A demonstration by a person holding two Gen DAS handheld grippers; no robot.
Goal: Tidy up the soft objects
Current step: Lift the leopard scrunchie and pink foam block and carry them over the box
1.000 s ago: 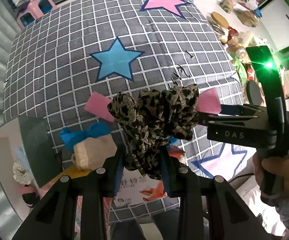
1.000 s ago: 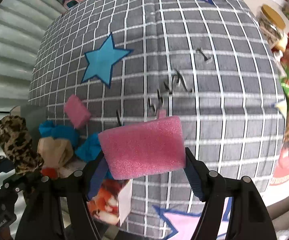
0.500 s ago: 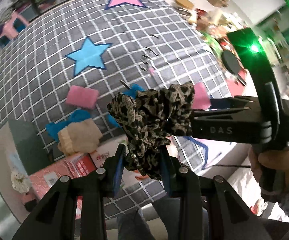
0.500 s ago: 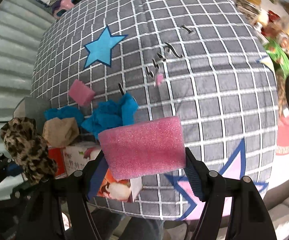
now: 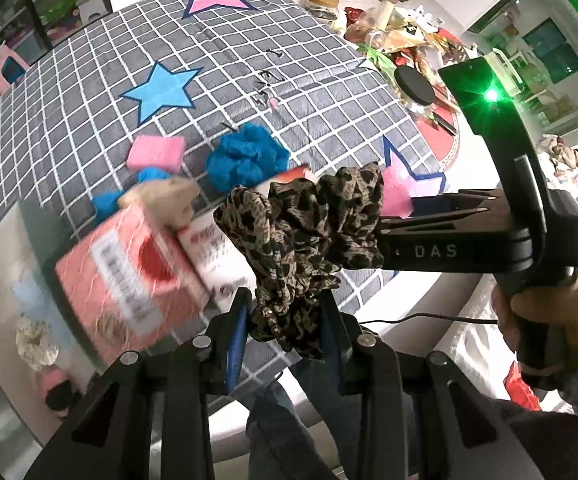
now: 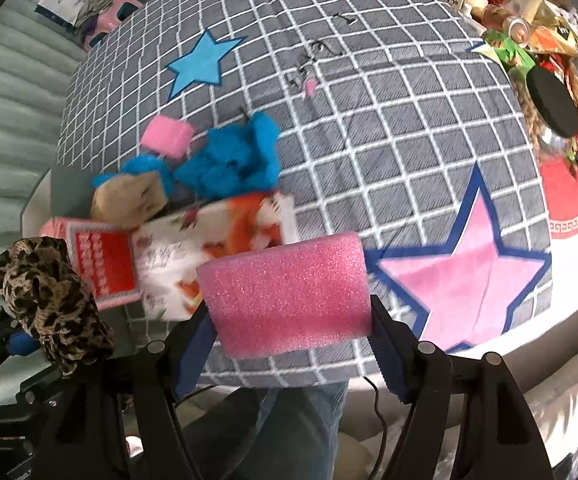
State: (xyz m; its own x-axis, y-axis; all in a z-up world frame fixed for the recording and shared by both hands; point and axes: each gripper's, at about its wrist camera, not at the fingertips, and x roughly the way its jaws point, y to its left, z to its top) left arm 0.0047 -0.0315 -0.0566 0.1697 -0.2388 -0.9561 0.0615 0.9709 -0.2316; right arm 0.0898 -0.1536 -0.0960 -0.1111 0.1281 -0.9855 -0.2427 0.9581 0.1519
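Both grippers lifted back from the cloth, each carrying a soft item

Over the last second both views have pulled back toward the near table edge: the person's legs now show below it, and the red-and-white box (image 5: 137, 272) fills more of the left wrist view, so I judge the two items are being carried off for sorting, not set down here. At 9 o'clock of the right wrist view, the left gripper (image 5: 285, 322) stays clamped on the leopard-print scrunchie (image 5: 309, 236), a ruffled, floppy fabric ring bunched above the fingers. At 6 o'clock there, the right gripper (image 6: 289, 344) pinches the pink foam block (image 6: 289, 292), grainy and barely dented. A blue fluffy cloth (image 6: 233, 160), a tan cloth (image 6: 129, 196) and a small pink foam piece (image 6: 169, 136) still lie together on the grey checked tablecloth (image 6: 389, 120), around 10 o'clock.
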